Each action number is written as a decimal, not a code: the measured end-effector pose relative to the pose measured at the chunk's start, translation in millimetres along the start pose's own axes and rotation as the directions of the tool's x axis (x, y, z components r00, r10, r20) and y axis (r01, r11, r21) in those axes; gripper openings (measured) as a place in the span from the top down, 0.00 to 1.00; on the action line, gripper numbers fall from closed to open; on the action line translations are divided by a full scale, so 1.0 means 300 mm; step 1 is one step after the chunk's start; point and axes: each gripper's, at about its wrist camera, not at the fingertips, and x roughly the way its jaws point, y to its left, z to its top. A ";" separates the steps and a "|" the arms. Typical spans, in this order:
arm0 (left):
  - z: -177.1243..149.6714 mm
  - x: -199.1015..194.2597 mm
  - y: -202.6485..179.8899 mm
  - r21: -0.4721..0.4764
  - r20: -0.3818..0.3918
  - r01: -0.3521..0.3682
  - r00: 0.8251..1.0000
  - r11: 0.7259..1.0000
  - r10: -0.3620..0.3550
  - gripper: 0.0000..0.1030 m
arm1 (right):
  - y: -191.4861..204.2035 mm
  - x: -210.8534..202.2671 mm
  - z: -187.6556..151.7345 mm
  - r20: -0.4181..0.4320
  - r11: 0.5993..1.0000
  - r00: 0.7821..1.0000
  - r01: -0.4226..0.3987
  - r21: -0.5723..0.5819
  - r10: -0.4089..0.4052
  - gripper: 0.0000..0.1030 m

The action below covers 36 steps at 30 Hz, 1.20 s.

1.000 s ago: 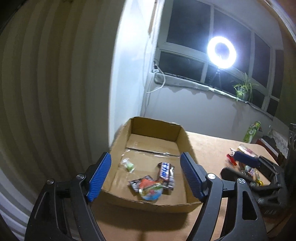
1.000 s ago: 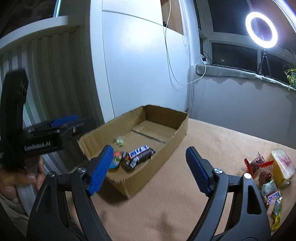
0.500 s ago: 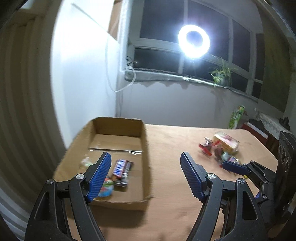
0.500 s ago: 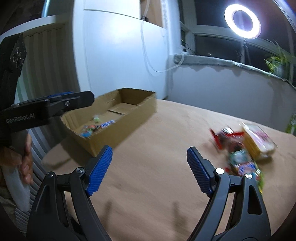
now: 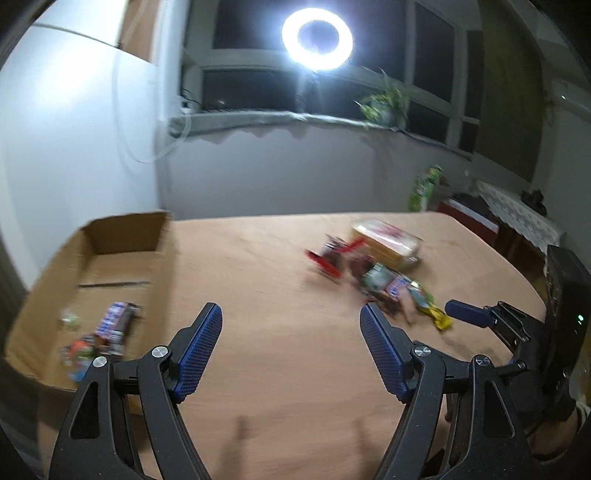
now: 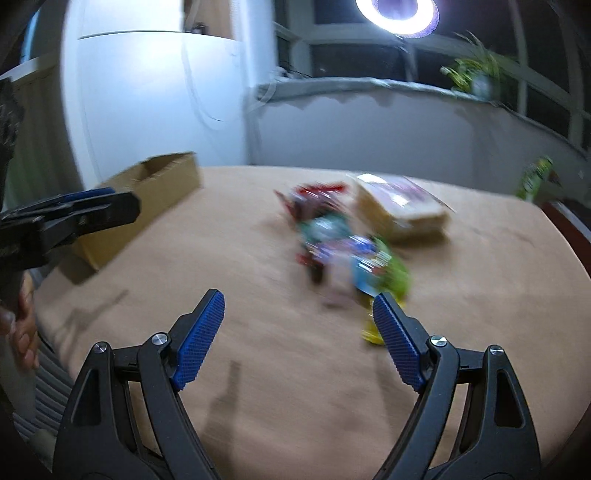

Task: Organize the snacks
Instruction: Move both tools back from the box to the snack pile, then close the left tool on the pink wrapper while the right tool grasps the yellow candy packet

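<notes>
A cardboard box (image 5: 162, 254) sits at the table's left with a chocolate bar (image 5: 114, 325) and small wrapped sweets inside; it also shows in the right wrist view (image 6: 162, 184). A blurred pile of snacks (image 5: 373, 273) lies on the table's right, with a clear bread pack (image 5: 388, 240) behind it. In the right wrist view the pile (image 6: 343, 251) and bread pack (image 6: 399, 206) lie just ahead. My left gripper (image 5: 291, 343) is open and empty over bare table. My right gripper (image 6: 295, 332) is open and empty, its right finger near a green-yellow wrapper (image 6: 395, 273).
The brown table (image 5: 258, 266) ends at a rounded edge on the right. A green bag (image 5: 423, 188) stands at the far edge. A ring light (image 5: 317, 35) and a potted plant (image 5: 384, 103) are by the window. The right gripper shows in the left wrist view (image 5: 480, 317).
Both grippers have swung right, away from the box toward the snack pile. The pile is now closer in both views. Both stay open and empty.
</notes>
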 end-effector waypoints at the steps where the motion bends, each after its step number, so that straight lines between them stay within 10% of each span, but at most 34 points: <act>1: -0.006 0.017 -0.028 0.008 -0.012 0.022 1.000 1.000 -0.021 0.25 | -0.028 -0.005 -0.010 -0.005 1.000 1.000 0.019 0.013 -0.019 0.17; 16: -0.023 0.193 -0.259 0.012 -0.150 0.233 0.962 0.973 -0.228 0.26 | -0.171 -0.006 -0.064 -0.036 0.995 0.997 0.070 0.070 -0.068 0.25; 29: -0.017 0.313 -0.311 -0.023 -0.251 0.344 0.907 0.939 -0.339 0.60 | -0.164 0.039 -0.056 -0.047 0.994 0.993 0.107 0.023 -0.106 0.38; 36: 0.014 0.379 -0.315 -0.032 -0.278 0.331 0.903 0.943 -0.327 0.61 | -0.164 0.055 -0.043 -0.044 0.994 0.993 0.110 0.012 -0.109 0.43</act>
